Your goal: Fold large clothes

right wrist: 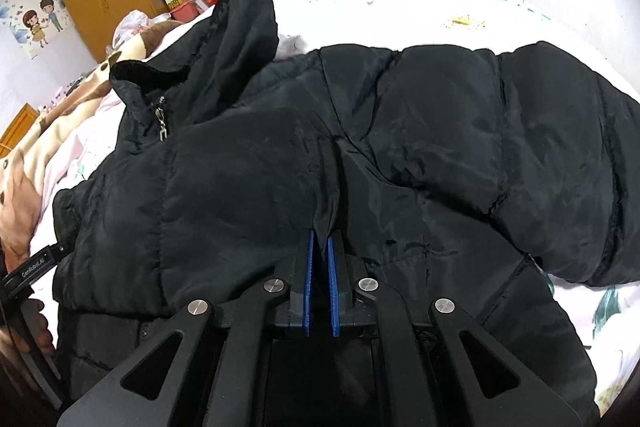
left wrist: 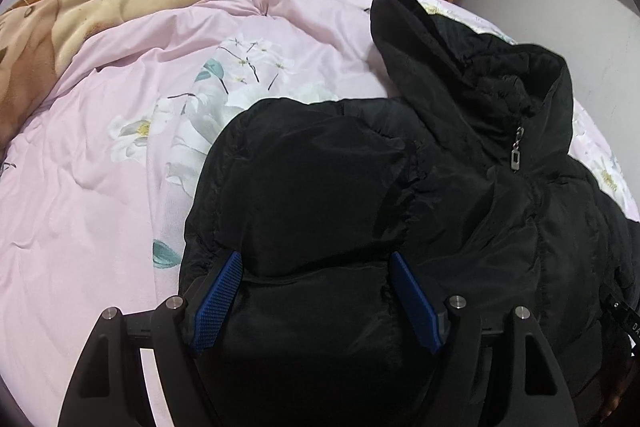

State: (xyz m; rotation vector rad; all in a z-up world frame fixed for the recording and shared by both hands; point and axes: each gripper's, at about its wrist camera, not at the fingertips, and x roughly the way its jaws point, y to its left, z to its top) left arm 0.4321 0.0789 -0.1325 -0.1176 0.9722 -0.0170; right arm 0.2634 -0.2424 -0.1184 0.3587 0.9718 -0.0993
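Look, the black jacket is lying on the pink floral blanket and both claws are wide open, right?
Not quite. The jacket does lie on the pink floral blanket, and the left claw is open, but the right wrist view shows the right claw shut, pinching a fold of the jacket.

A bed covered by a pale pink floral quilt [left wrist: 120, 195] is shown, its surface creased and printed with white blossoms and green leaves. A black padded jacket [left wrist: 400, 207] is laid directly on the quilt, occupying the area from the centre toward 4 o'clock in the left wrist view, with its hood [left wrist: 460, 67] raised toward 1 o'clock and its zipper pull [left wrist: 516, 151] hanging at the collar. A brown and cream fleece blanket [left wrist: 80, 15] is heaped along the quilt's edge toward 10 o'clock.
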